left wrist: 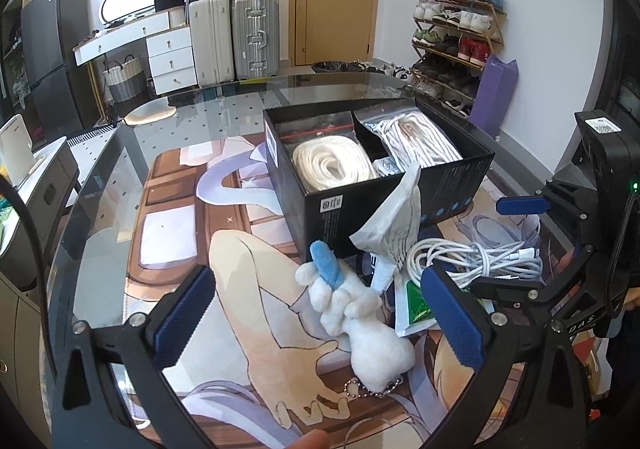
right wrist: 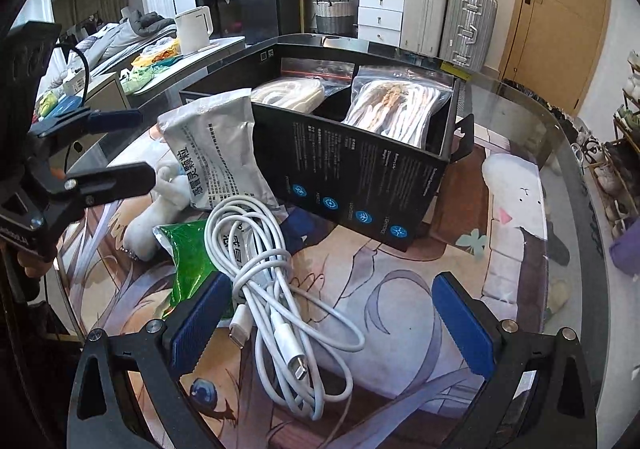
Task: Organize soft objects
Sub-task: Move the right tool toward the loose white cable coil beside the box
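A white plush toy with a blue ear (left wrist: 356,309) lies on the printed mat, between the fingers of my open left gripper (left wrist: 320,317), untouched. It shows partly in the right wrist view as the plush toy (right wrist: 160,205). My right gripper (right wrist: 332,325) is open around a loose coil of white cable (right wrist: 272,281), also seen as the cable (left wrist: 476,259). A white pouch (right wrist: 220,157) leans against a black box (right wrist: 352,185). The box (left wrist: 360,205) holds two bags of white rope (left wrist: 332,161). A green packet (right wrist: 192,261) lies under the cable.
The glass table edge (right wrist: 568,153) curves on the right. A shoe rack (left wrist: 456,45) and a purple bag (left wrist: 496,93) stand beyond it. Suitcases (left wrist: 236,37), a white dresser (left wrist: 160,49) and a kettle (right wrist: 194,29) are farther off. A fingertip (left wrist: 312,441) shows at the bottom.
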A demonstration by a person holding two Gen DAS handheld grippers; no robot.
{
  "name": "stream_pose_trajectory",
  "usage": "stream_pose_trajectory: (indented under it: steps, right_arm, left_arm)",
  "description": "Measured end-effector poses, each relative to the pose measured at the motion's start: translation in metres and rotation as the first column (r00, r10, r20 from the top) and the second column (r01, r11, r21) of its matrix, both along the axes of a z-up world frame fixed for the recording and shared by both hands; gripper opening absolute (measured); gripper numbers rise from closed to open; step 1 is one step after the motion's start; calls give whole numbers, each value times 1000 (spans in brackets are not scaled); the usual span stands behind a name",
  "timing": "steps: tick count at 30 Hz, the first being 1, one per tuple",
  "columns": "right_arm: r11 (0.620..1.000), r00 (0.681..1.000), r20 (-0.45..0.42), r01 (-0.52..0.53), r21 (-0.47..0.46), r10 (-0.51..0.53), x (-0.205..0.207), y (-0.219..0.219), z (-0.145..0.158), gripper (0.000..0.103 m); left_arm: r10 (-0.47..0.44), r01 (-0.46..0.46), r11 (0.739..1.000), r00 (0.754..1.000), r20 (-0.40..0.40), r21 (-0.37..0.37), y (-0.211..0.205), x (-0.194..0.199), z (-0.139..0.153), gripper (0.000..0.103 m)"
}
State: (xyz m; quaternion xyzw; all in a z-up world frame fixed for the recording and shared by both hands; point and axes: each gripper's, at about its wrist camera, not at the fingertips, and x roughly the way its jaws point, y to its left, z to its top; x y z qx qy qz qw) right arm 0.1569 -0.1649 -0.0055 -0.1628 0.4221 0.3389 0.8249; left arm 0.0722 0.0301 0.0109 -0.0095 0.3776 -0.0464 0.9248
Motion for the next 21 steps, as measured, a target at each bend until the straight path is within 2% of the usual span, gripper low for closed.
stream_pose_trajectory:
  steps: [7, 15, 17, 21]
  right_arm:
    - [998, 998, -6, 56, -19, -57, 13, -6, -5, 102]
    - [997, 998, -24, 63, -48, -65, 13, -4, -14, 102]
    - [996, 995, -50, 80, -28, -82, 17, -6, -16, 102]
    - [995, 995, -40, 94, -27, -95, 16, -8, -18, 102]
  left_arm:
    - [-10, 10, 1000, 1000, -20, 4, -1, 2, -6, 103]
    - [-19, 20, 1000, 999, -34, 15, -2, 1, -7, 103]
    - [-18, 18, 1000, 999, -38, 16, -1, 2, -8, 103]
    - [-14, 14, 1000, 999, -51, 12, 1, 3, -10, 103]
